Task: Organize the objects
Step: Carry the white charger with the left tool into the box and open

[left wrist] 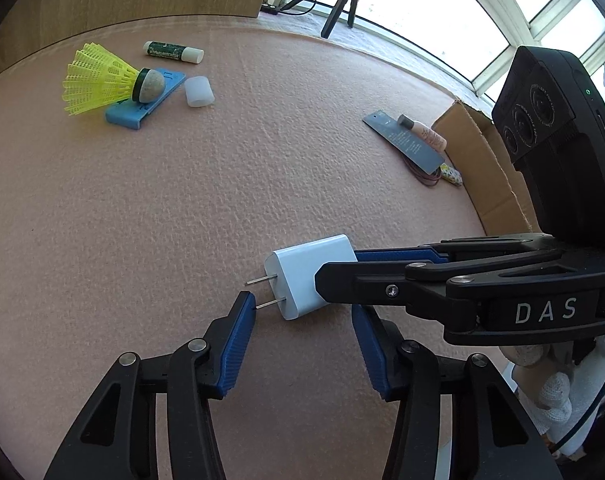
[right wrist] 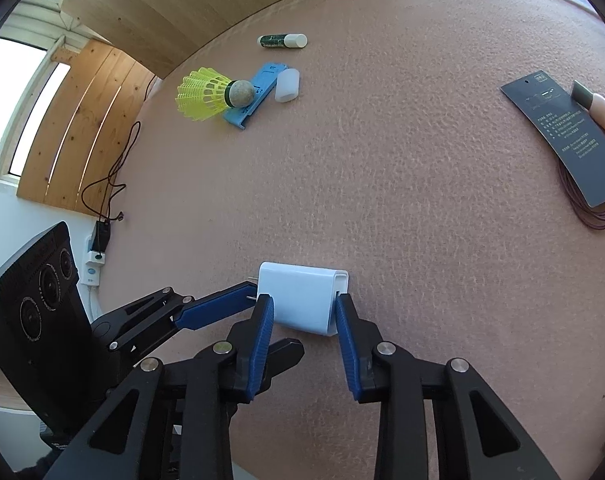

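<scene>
A white two-prong wall charger (left wrist: 302, 272) lies on its side on the pink felt mat (left wrist: 222, 200), prongs pointing left in the left wrist view. My right gripper (right wrist: 303, 305) reaches in from the right and is shut on the charger (right wrist: 302, 300), one blue pad (right wrist: 264, 320) on each side of its body. My left gripper (left wrist: 302, 307) stands open just in front of the charger. Its left fingertip (left wrist: 244, 308) is at the lower prong and its right pad is clear of the body. In the right wrist view the left gripper (right wrist: 278, 320) enters from the left.
At the far left lie a yellow shuttlecock (left wrist: 98, 80), a blue plastic piece (left wrist: 142, 108), a white cap (left wrist: 199, 92) and a green glue stick (left wrist: 172, 51). To the right are a dark card (left wrist: 406, 142), a pink tube (left wrist: 422, 132), a coiled band and a cardboard box (left wrist: 482, 160).
</scene>
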A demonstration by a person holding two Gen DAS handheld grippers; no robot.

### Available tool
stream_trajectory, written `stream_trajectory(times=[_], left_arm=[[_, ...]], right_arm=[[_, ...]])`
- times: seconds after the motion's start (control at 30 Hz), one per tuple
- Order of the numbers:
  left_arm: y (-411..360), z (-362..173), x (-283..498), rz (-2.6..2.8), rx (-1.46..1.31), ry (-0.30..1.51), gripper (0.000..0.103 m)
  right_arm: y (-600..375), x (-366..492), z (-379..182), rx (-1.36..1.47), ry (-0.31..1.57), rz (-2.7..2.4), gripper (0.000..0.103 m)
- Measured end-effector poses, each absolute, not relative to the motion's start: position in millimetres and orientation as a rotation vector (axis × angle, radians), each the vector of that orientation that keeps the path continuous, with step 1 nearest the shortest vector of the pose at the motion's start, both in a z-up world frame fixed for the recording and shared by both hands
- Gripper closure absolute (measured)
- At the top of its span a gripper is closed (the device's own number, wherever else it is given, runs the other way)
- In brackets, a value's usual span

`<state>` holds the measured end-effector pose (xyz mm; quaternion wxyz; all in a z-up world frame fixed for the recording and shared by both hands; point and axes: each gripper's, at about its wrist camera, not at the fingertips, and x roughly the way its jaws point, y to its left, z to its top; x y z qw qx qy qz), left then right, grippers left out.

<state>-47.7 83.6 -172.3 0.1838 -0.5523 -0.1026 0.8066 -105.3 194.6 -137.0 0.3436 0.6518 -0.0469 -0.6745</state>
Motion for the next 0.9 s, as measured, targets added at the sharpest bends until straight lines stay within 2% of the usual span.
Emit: stream_trajectory(times=[0.5, 0.9], left_arm=[[98, -149, -46, 2.299, -1.492, -0.210, 0.049], [154, -115, -55, 2.268, -1.372, -0.111, 0.049]], right_arm=[[209, -104, -120, 1.648, -0.138, -1.786, 0.076], [260, -107, -84, 1.585, -0.192, -1.903, 0.076]])
